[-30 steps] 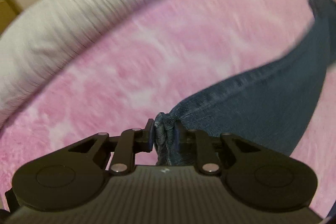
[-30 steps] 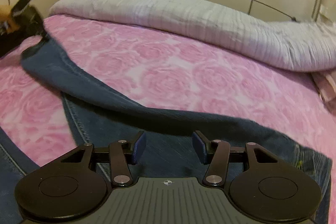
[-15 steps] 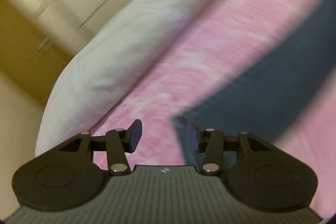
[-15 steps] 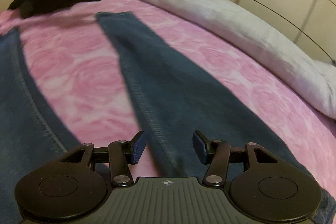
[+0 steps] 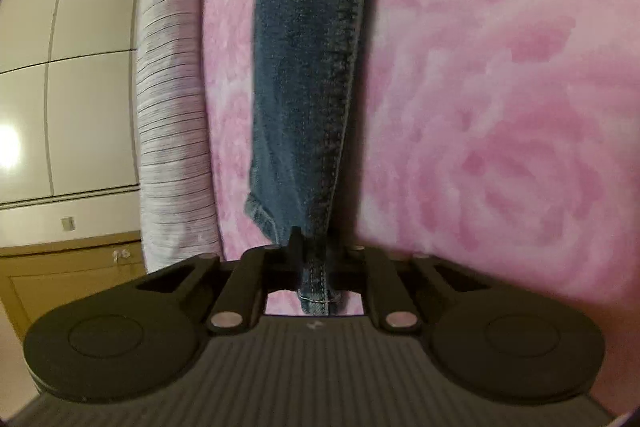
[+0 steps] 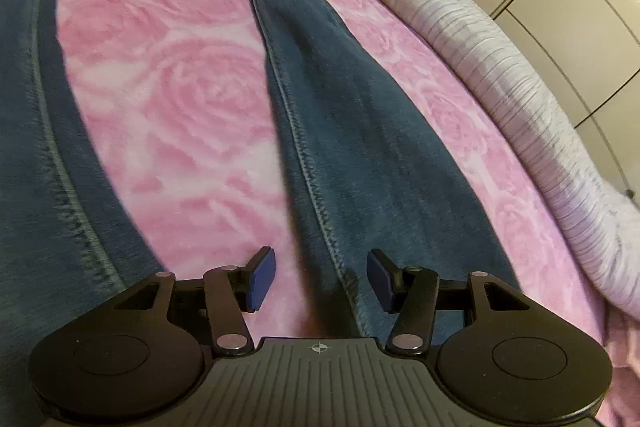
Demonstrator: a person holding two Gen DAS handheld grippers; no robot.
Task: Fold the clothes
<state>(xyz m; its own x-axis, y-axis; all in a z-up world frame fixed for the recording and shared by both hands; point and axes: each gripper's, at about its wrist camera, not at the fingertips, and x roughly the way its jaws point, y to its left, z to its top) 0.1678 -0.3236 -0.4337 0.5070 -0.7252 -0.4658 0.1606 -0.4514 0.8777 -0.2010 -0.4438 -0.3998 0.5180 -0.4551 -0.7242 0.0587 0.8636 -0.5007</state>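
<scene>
On the pink bed (image 6: 192, 99) the jeans (image 6: 360, 131) lie flat, legs spread; left gripper (image 5: 316, 267) fingers clamp the far leg's hem; right gripper (image 6: 320, 277) fingers stand open over the same leg's near seam; grey duvet (image 6: 520, 75) lies right.

Warm dim indoor light, glare on wardrobe doors (image 5: 12, 147), fisheye-bent, slightly blurred edges.
</scene>
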